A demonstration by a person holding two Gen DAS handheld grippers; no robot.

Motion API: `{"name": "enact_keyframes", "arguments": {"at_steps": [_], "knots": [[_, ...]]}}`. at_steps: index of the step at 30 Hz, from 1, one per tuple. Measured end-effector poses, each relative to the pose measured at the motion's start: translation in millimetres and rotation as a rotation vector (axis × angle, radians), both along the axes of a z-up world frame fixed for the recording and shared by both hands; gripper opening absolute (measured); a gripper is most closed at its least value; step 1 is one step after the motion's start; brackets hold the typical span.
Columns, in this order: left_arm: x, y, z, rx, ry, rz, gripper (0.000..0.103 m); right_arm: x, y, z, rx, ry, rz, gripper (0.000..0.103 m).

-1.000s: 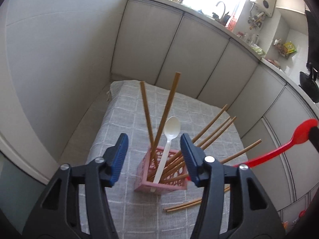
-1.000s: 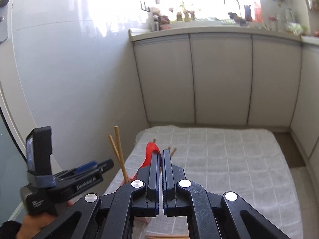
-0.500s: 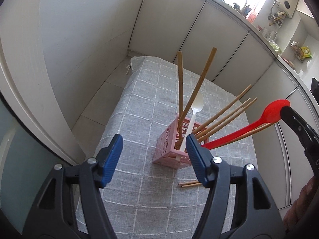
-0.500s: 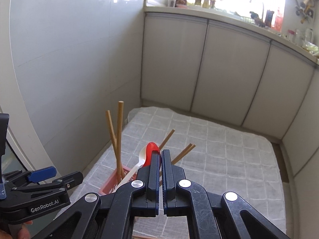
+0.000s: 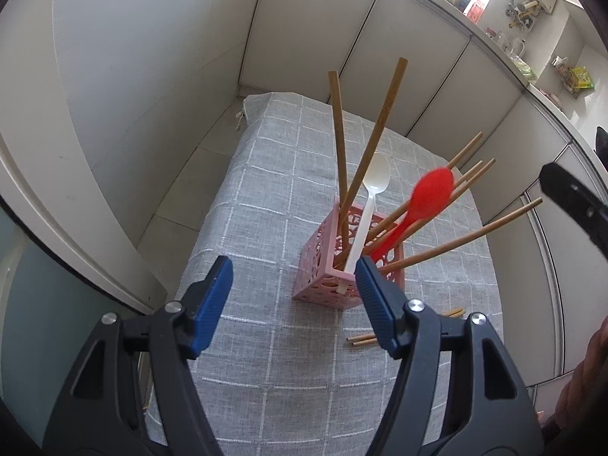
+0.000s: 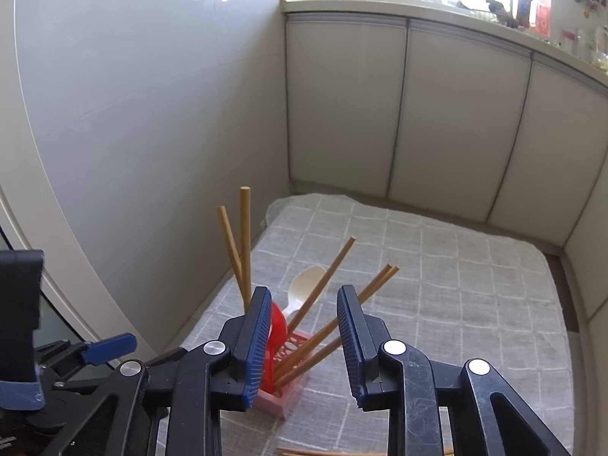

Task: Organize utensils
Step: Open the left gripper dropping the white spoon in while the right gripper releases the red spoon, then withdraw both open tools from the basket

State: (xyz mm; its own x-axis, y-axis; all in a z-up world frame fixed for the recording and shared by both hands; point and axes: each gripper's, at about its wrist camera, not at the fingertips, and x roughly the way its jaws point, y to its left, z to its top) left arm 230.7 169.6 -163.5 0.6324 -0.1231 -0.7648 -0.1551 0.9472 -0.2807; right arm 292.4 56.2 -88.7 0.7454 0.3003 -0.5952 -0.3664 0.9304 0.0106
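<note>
On the left, the left gripper (image 5: 292, 296) hangs with its blue pads spread apart and nothing between them, just in front of the pink perforated utensil holder (image 5: 323, 266) standing on the grey checked tablecloth (image 5: 247, 205). Two thick chopsticks (image 5: 338, 144) stand in it, then a white plastic spoon (image 5: 374, 186), a red spoon (image 5: 429, 193) and leaning thin chopsticks (image 5: 475, 233). Two loose chopsticks (image 5: 361, 339) lie on the cloth beside the holder. Right gripper (image 6: 304, 326): jaws opening, red spoon just beside its left pad, not pinched.

Worktop under a grey checked cloth (image 5: 266, 197)
A pink holder (image 5: 323, 285) stands on it; loose chopsticks (image 5: 364, 339) lie beside.
</note>
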Motion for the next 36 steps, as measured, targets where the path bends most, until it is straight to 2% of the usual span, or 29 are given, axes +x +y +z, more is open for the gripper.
{"name": "enact_keyframes", "arguments": {"at_steps": [7,10,15,19,23,28,31,34,35,36], "knots": [[-2,-7,0,0.040,0.023,-0.026,0.070,6,-42,51,0.113,-0.060,0.013,0.033],[-3,-9,1,0.037,0.029,-0.041,0.070,41,-68,55,0.149,0.000,0.024,0.033],[-6,-15,3,0.064,0.028,-0.072,0.074,124,-94,15,0.172,0.206,0.082,0.033],[-6,-21,4,0.089,0.029,-0.090,0.074,183,-97,-41,0.278,0.420,0.206,0.033],[-4,-24,1,0.089,0.043,-0.108,0.074,227,-85,-89,0.380,0.595,0.327,0.033],[-4,-29,-1,0.091,0.046,-0.125,0.074,244,-54,-125,0.393,0.718,0.476,0.034],[-3,-30,-1,0.092,0.043,-0.128,0.074,245,-37,-133,0.373,0.751,0.550,0.035],[-1,-30,-4,0.092,0.051,-0.126,0.074,246,-24,-140,0.331,0.767,0.578,0.034],[0,-31,-5,0.093,0.054,-0.127,0.074,246,-21,-142,0.319,0.762,0.592,0.031],[0,-31,-6,0.095,0.058,-0.130,0.074,246,-17,-144,0.299,0.763,0.593,0.021]]}}
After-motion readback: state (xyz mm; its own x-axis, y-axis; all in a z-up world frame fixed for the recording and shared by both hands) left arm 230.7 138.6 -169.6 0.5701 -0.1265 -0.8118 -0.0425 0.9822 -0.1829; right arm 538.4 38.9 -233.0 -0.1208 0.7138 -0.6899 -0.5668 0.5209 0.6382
